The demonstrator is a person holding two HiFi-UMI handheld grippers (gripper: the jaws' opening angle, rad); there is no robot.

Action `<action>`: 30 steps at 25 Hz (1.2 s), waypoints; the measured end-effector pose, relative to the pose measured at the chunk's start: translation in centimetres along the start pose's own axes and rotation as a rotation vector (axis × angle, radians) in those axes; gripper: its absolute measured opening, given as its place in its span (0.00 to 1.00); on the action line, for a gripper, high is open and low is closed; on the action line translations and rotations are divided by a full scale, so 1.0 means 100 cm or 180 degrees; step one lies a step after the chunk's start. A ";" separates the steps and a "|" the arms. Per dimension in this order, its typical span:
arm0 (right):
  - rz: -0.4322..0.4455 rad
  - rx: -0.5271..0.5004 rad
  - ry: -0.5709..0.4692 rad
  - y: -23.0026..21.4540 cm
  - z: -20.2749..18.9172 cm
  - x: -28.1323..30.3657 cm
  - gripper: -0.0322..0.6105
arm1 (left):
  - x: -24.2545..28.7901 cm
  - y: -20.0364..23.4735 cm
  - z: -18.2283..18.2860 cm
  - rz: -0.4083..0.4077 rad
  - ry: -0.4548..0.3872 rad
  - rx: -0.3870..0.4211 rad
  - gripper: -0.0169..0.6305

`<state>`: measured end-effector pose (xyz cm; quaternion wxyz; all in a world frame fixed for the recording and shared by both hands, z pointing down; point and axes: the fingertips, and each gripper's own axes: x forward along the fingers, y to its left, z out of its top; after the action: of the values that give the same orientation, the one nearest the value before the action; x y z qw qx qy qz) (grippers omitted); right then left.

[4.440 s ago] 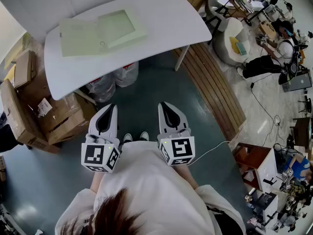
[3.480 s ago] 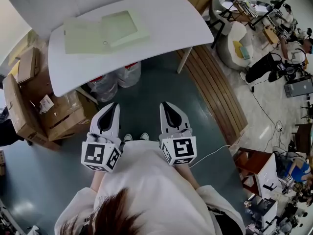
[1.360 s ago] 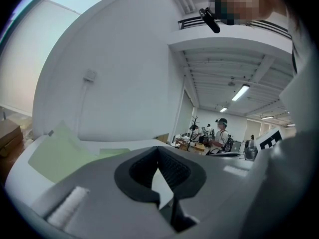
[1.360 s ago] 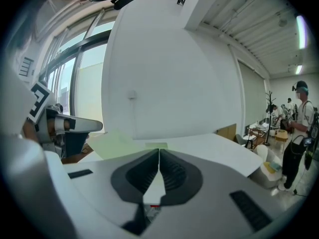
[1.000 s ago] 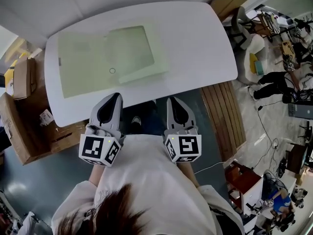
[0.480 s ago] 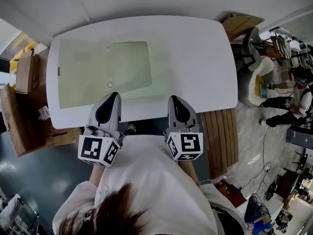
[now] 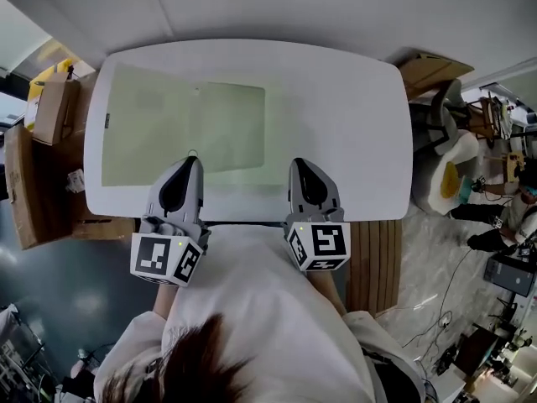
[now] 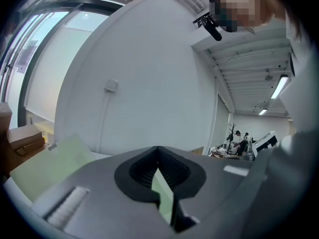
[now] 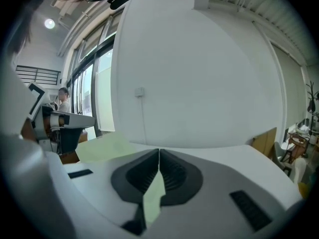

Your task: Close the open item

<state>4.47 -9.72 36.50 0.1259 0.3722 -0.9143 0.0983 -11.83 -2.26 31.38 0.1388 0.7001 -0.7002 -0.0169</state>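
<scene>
While poised over the white desk's (image 7: 344, 116) near edge, both claws pressed together, gripping nothing: left gripper (image 7: 191, 159) above the near edge of the pale green folder (image 7: 168, 124), right gripper (image 7: 300, 164) just right of it. Folder lying open and flat across the desk's left half.

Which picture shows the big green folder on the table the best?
The head view. It looks down on the whole green folder, lying open and flat on the white table. The left gripper view catches only one corner from low down. The right gripper view shows just a thin green slice.
</scene>
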 end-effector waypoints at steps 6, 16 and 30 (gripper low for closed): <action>0.0211 -0.0060 0.0010 0.004 0.008 0.023 0.07 | 0.001 0.014 0.005 0.0204 -0.0061 -0.0042 0.04; 0.0403 -0.0164 0.0104 0.025 0.009 0.044 0.07 | -0.023 0.061 0.004 0.0638 -0.0089 -0.0135 0.04; 0.0480 -0.0181 0.0246 0.068 0.013 0.064 0.07 | -0.133 0.226 -0.022 0.1854 0.0119 -0.0579 0.18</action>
<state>-4.98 -9.51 36.65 0.1639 0.2945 -0.9366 0.0958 -33.67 11.60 36.14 0.2128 0.4548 -0.8644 -0.0260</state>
